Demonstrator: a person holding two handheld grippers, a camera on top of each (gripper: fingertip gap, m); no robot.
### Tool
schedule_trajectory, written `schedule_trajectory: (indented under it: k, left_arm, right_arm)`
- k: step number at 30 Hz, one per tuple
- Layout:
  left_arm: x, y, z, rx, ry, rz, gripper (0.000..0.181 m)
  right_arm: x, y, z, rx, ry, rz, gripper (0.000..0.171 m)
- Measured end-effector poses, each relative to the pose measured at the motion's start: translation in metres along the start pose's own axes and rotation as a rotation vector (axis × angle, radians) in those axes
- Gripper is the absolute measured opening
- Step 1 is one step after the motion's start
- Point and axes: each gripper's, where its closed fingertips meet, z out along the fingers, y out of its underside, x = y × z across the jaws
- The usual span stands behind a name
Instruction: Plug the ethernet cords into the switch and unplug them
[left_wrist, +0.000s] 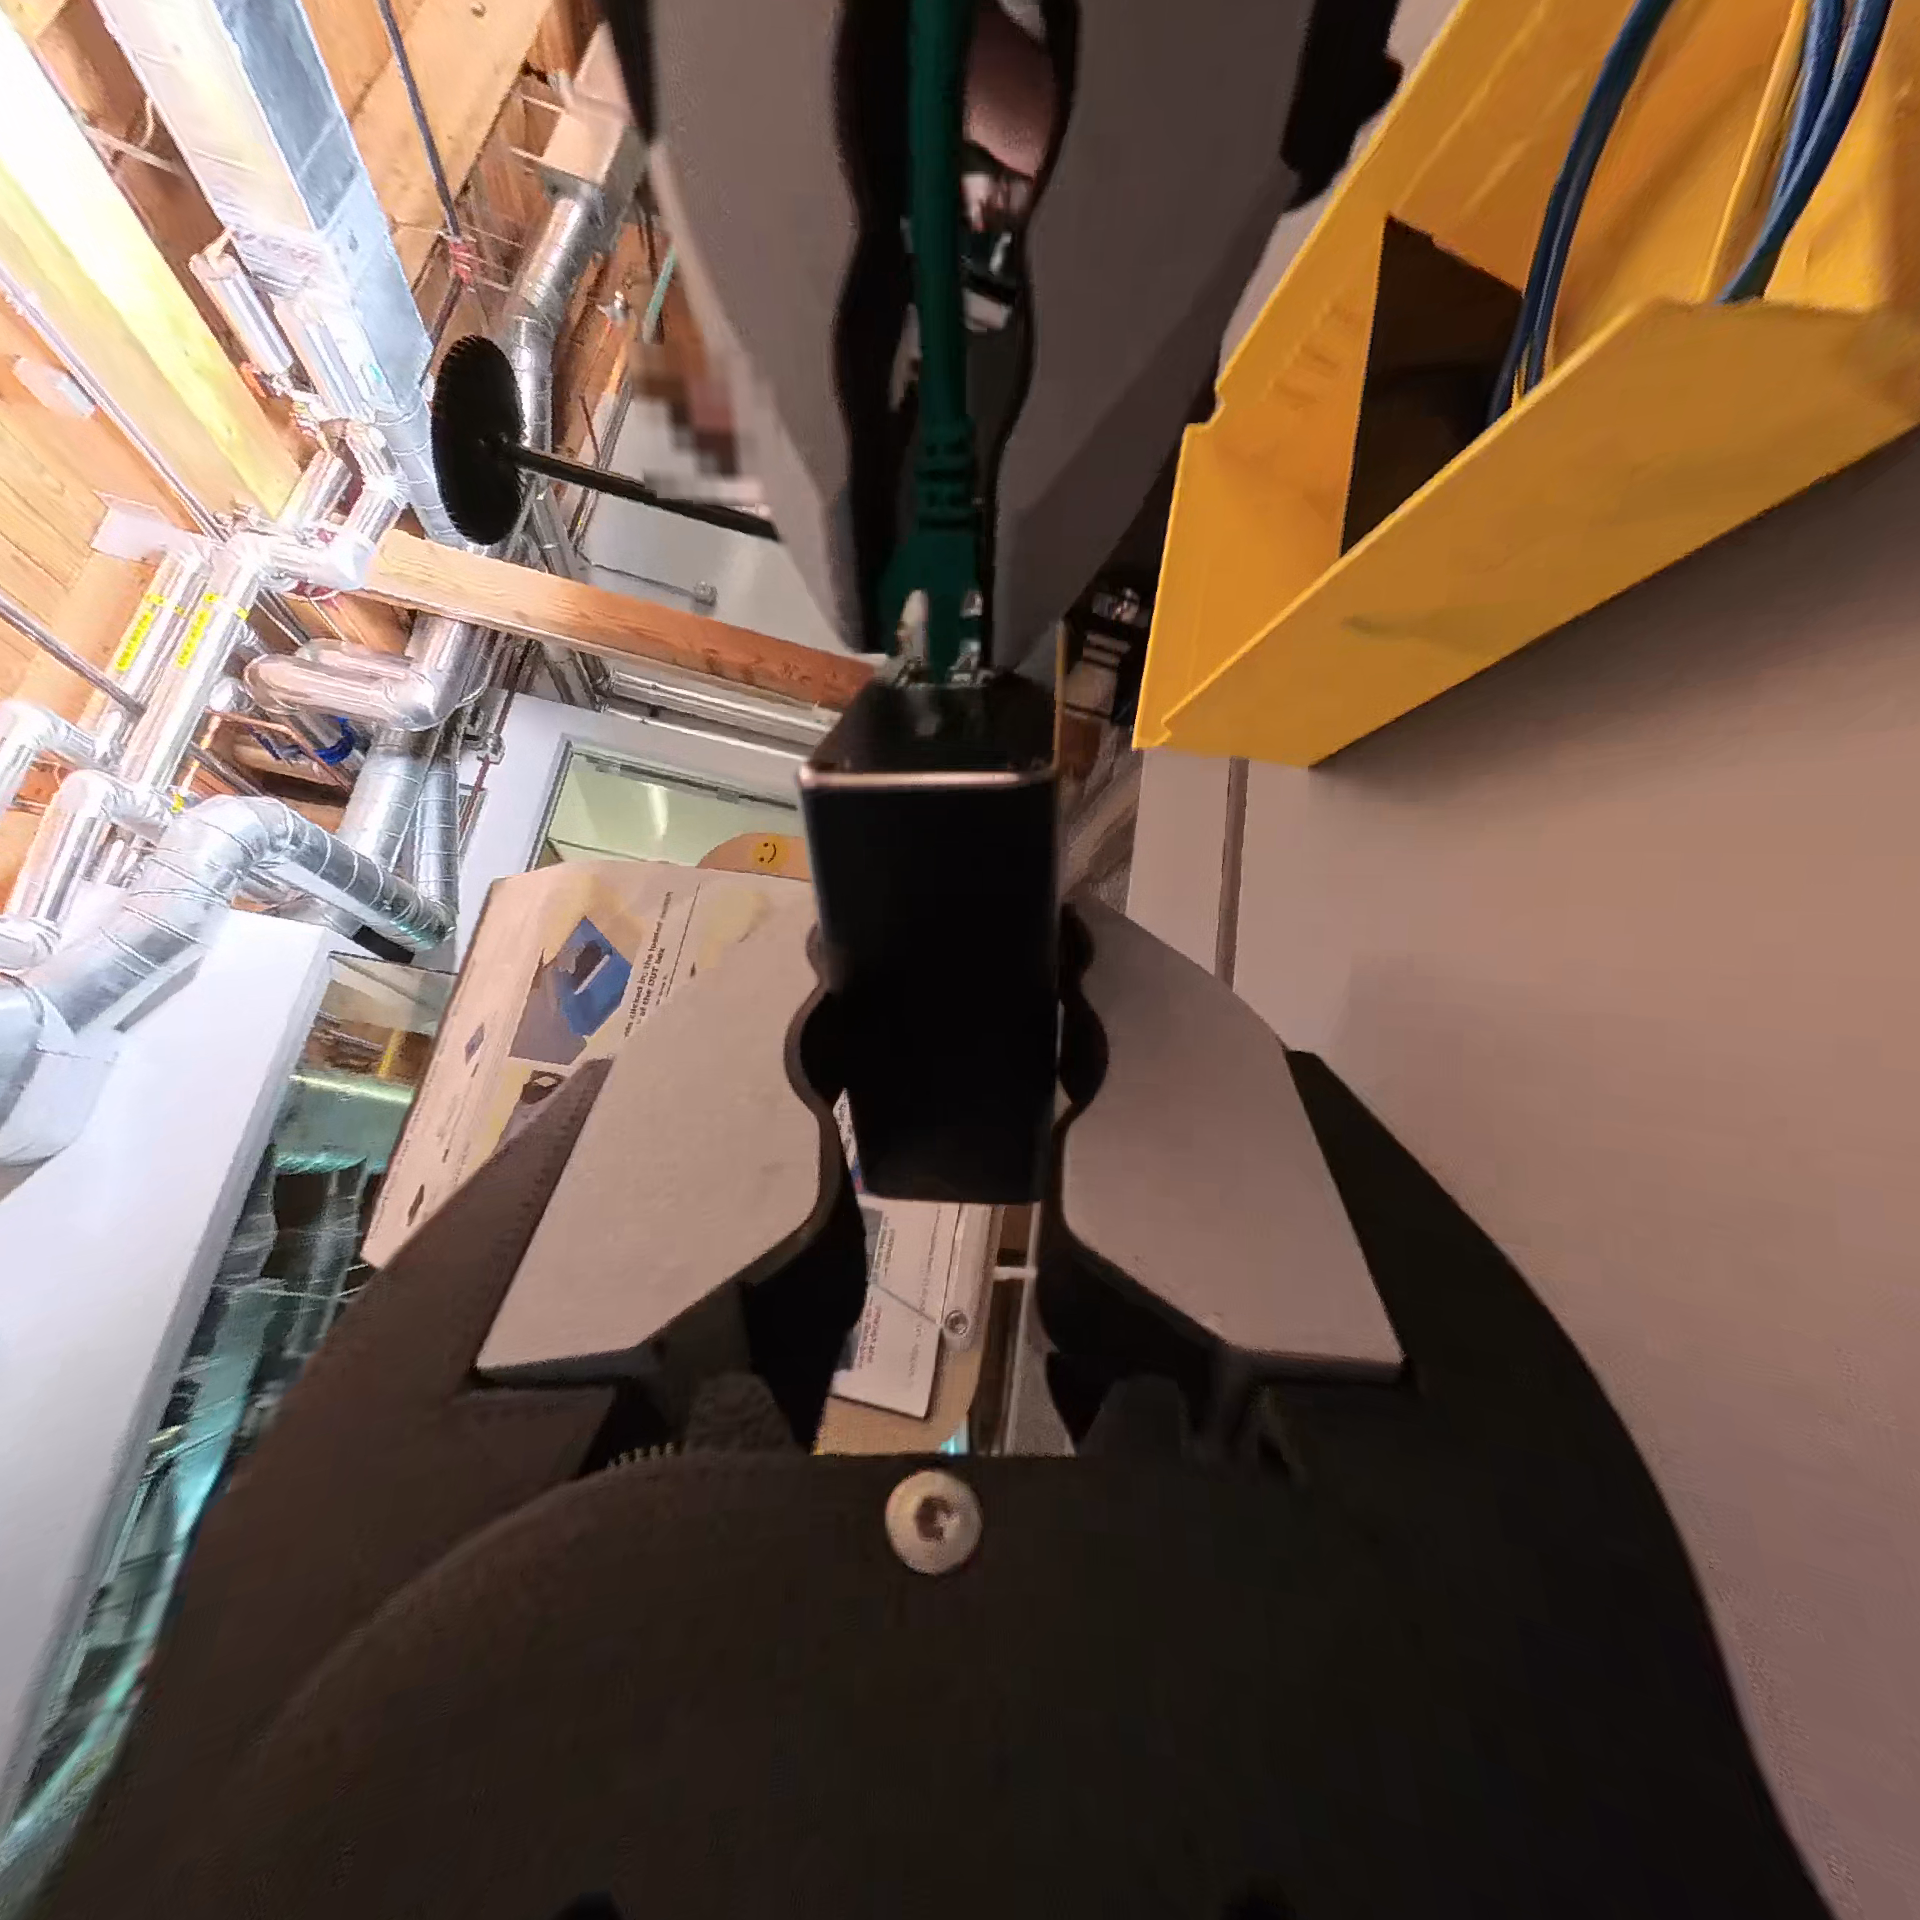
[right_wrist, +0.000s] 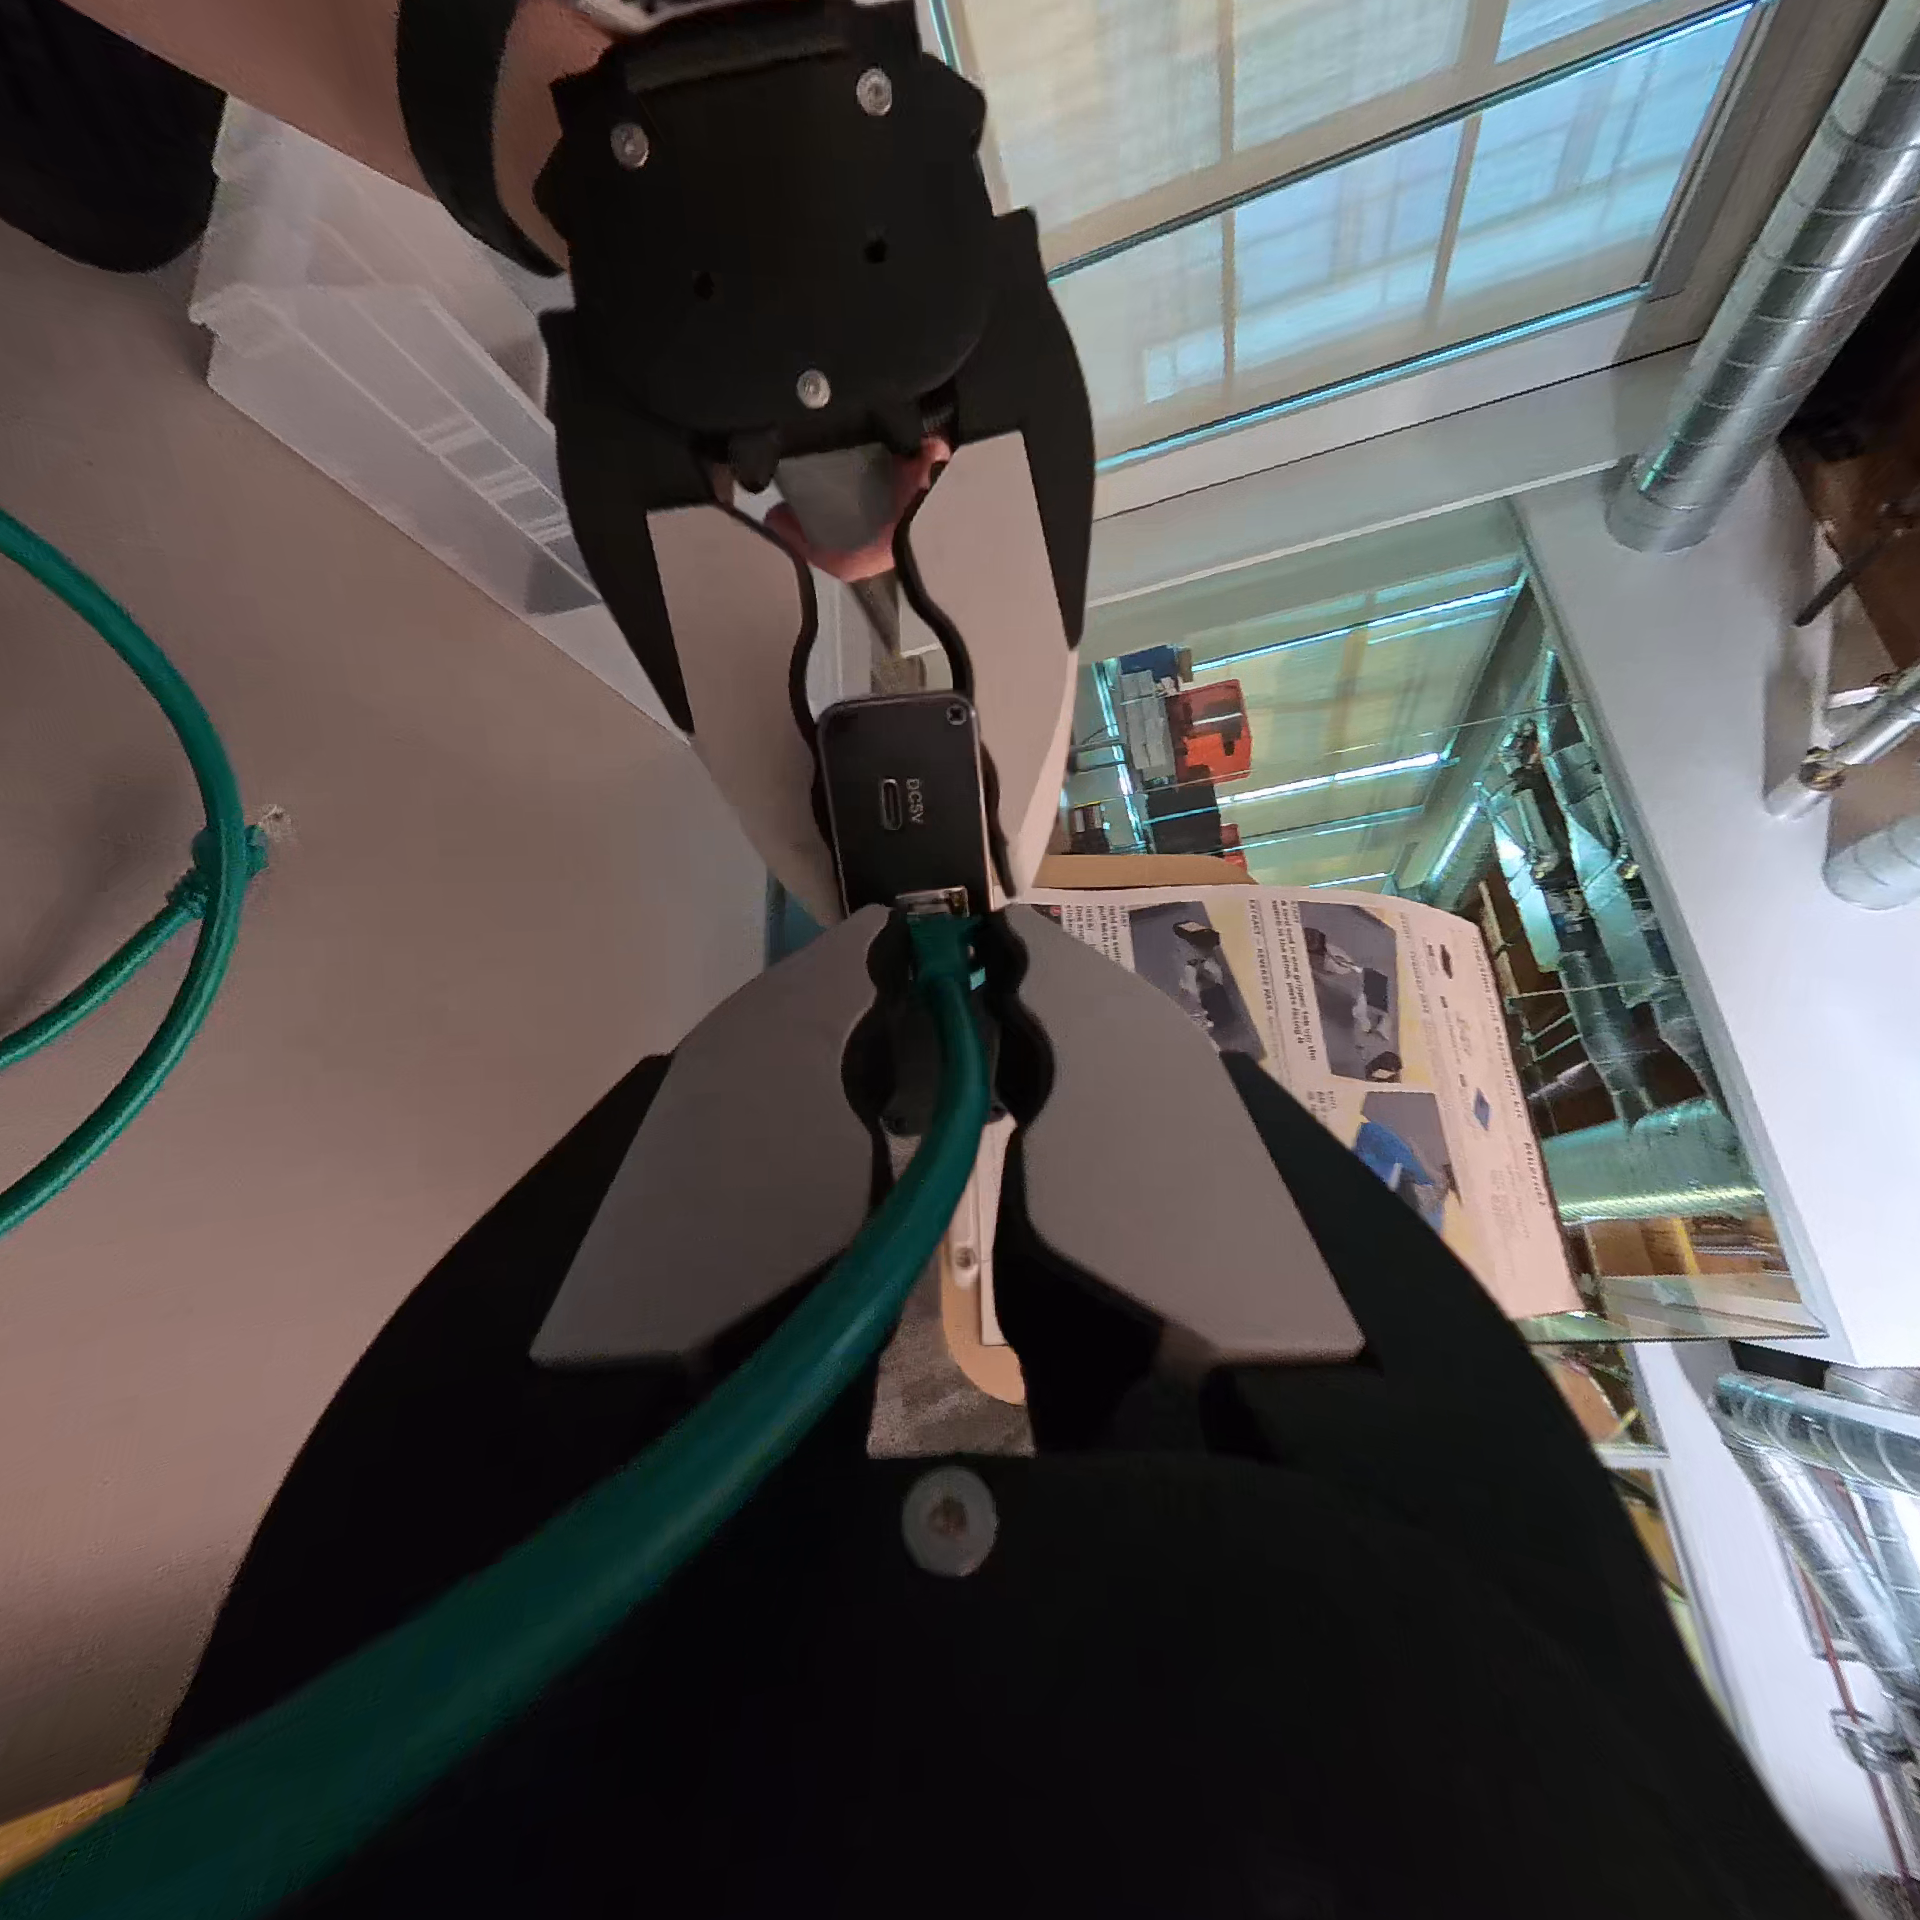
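L gripper (left_wrist: 940, 1049) clamped on black switch (left_wrist: 935, 956), held off worktop (right_wrist: 436, 883). R gripper (right_wrist: 940, 997) pinching green cord (right_wrist: 935, 1101) at boot; plug at port, seating unclear. Keep plug square w/ port, push straight, brace switch.

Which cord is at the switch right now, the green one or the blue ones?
The green cord, gripped by the right gripper, with its plug at the black switch. The blue cords hang in the yellow bin, unheld.
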Motion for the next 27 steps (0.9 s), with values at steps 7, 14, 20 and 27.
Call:
schedule_trajectory:
  k: [7, 14, 20, 27]
  left_arm:
    - [0.001, 0.009, 0.007, -0.096, 0.0, 0.028, 0.037]
    - [-0.002, 0.009, 0.012, -0.114, -0.031, 0.047, 0.037]
    - [0.007, 0.016, 0.02, -0.141, 0.006, 0.06, 0.038]
    - [0.019, 0.028, 0.028, -0.187, 0.094, -0.008, 0.041]
  right_arm:
    - [-0.002, 0.012, 0.004, 0.004, 0.014, 0.015, 0.015]
    - [-0.003, 0.016, 0.002, -0.041, -0.011, 0.05, 0.015]
    - [-0.016, 0.027, 0.004, -0.122, -0.121, 0.139, 0.014]
    - [-0.031, 0.036, 0.008, -0.146, -0.227, 0.239, 0.016]
